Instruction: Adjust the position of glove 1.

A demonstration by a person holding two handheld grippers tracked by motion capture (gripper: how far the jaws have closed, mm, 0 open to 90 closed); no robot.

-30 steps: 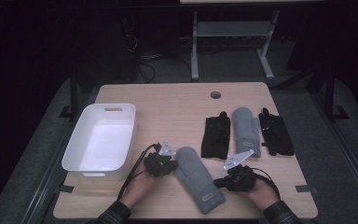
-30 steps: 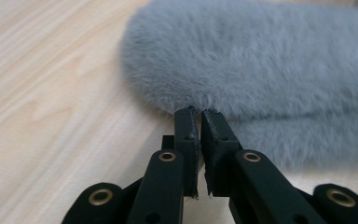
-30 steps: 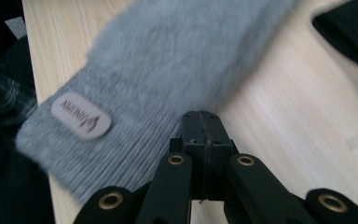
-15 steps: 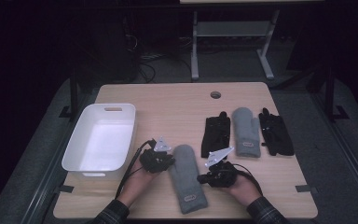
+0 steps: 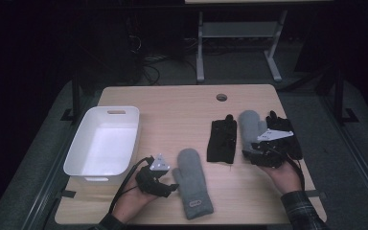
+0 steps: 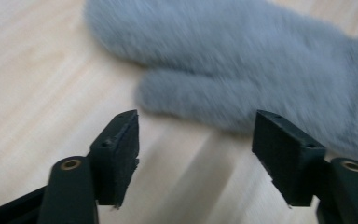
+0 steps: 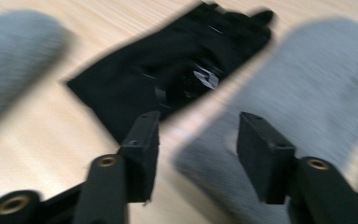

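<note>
Left claw point(image 5: 171, 188) low on desk point(image 5: 172, 103), jaws apart, just opened, nothing between them; tips just beside thumb side of near grey mitten point(image 5: 194, 182). Same mitten point(image 6: 242, 60) lying flat beyond the jaws in left gripper view, pads clear of it. Right claw point(image 5: 247, 154) at cuff end of far grey mitten point(image 5: 250, 125), jaws apart, just opened, not pressing on anything. In right gripper view far grey mitten point(image 7: 317, 88) under and past the right-hand jaw, black glove point(image 7: 177, 70) flat beyond the other jaw. Second black glove point(image 5: 287, 132) right of far mitten, partly hidden. White tub point(image 5: 79, 158) at desk's left, well apart from gloves.
</note>
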